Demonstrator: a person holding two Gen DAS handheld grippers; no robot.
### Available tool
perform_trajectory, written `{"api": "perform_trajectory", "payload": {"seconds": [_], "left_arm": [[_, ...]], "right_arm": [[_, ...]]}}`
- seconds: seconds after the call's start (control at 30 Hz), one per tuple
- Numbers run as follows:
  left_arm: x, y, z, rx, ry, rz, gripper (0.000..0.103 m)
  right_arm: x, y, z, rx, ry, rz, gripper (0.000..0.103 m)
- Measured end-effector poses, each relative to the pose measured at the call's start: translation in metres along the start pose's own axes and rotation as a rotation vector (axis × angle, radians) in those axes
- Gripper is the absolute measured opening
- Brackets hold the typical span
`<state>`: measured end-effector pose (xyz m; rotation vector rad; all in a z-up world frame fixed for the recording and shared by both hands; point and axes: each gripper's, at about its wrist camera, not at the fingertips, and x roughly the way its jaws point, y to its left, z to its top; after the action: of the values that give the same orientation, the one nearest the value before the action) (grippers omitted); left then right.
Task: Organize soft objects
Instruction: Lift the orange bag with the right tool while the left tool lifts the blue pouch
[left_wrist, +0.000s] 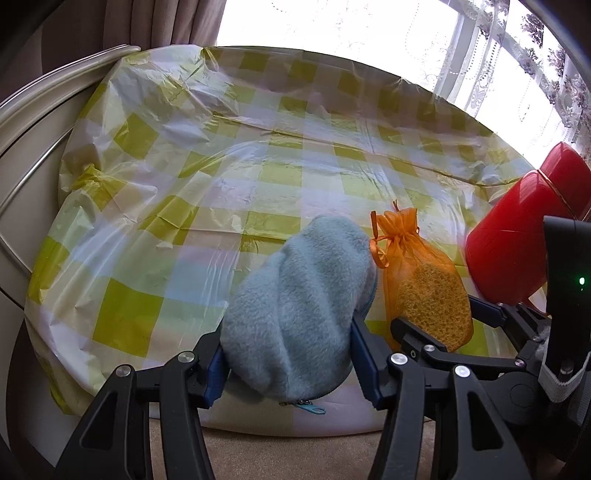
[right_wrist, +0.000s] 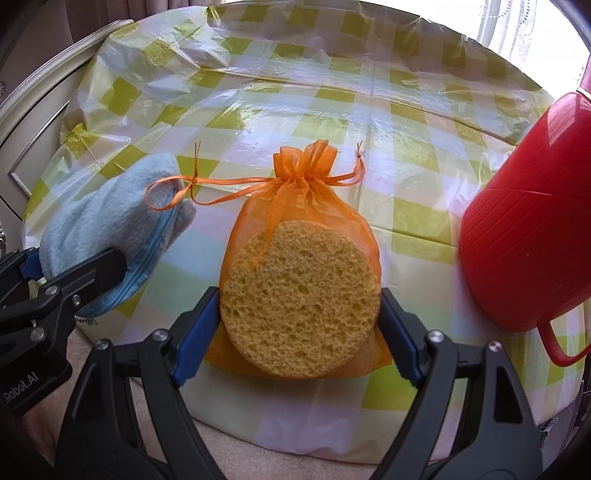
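Observation:
My left gripper (left_wrist: 288, 354) is shut on a fluffy light-blue zip pouch (left_wrist: 299, 302), held at the table's near edge. The pouch also shows at the left of the right wrist view (right_wrist: 110, 225). My right gripper (right_wrist: 299, 325) is shut on an orange mesh drawstring bag (right_wrist: 303, 195) holding a round yellow sponge (right_wrist: 301, 295). The bag lies on the table just right of the pouch, and shows in the left wrist view (left_wrist: 410, 266) with the sponge (left_wrist: 436, 306).
A red plastic bucket (right_wrist: 524, 225) with a handle stands at the right, close to the bag, also in the left wrist view (left_wrist: 517, 236). The round table has a yellow-green checked plastic cover (left_wrist: 221, 166). A cream cabinet (left_wrist: 33, 122) is at the left, curtains behind.

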<state>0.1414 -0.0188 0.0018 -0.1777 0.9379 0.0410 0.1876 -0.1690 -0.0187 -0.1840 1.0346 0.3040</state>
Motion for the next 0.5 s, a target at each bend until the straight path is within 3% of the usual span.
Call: {"api": "perform_trajectory", "payload": {"seconds": [0.5], "left_arm": [[-0.017,-0.013,-0.014,0.006,-0.020,0.008,0.057]], "right_arm": [[-0.033,-0.009,-0.026,0.029,-0.054,-0.004,0.084]]}}
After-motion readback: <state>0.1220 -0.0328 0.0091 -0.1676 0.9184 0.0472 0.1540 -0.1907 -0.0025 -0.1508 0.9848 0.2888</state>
